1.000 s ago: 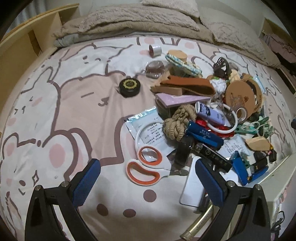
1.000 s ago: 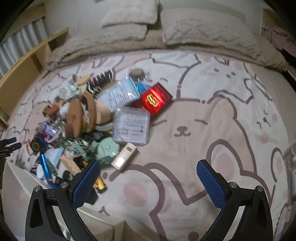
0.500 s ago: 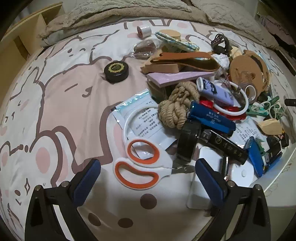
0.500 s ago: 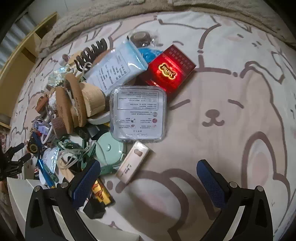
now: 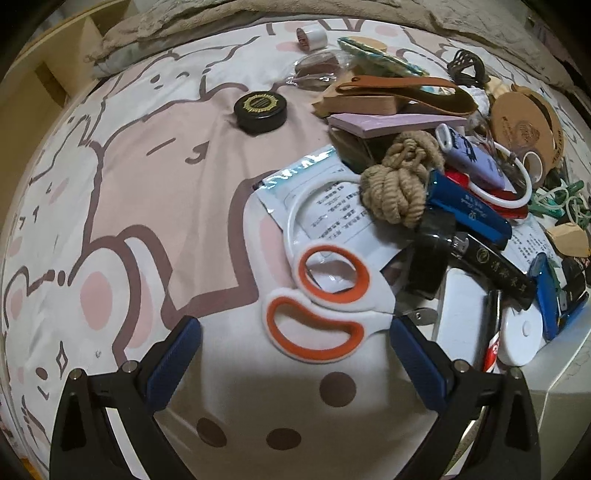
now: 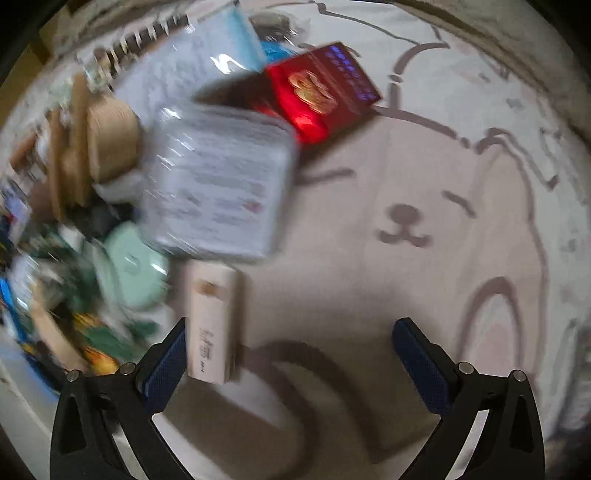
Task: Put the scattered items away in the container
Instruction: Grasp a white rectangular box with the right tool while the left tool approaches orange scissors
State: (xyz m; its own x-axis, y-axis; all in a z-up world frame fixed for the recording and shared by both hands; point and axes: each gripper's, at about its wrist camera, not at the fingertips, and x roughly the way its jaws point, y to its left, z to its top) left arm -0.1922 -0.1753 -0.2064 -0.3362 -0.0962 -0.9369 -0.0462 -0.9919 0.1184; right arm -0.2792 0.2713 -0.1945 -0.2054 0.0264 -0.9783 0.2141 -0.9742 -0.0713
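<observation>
The bed (image 5: 155, 192) carries a bear-print sheet with the scattered items heaped across its middle. A grey blanket (image 5: 192, 22) lies bunched along the far edge of the bed. The white container (image 5: 565, 373) stands at the near edge of the bed, its rim touching the heap.

Left view: the left claw (image 5: 293, 354) is released, both fingers spread wide, nothing between them. The orange-handled scissors (image 5: 317, 306) lie flat on the sheet just ahead of the fingertips, the near handle loop close to the right finger. Beyond the scissors lies a white printed sachet (image 5: 332, 206), with a knotted jute rope (image 5: 399, 188) resting on its far corner. A blue case (image 5: 465, 210) lies beside the rope. A black round tin (image 5: 261, 111) sits apart from the heap, towards the far edge of the bed.

Right view, blurred by motion: the right claw (image 6: 290, 350) is released, fingers spread wide. A cream rectangular stick (image 6: 212, 321) lies on the sheet just beside the left finger; whether they touch cannot be told. Behind it lies a clear plastic box (image 6: 218, 184), then a red carton (image 6: 317, 92). A mint round case (image 6: 133, 266) sits beside the stick.
</observation>
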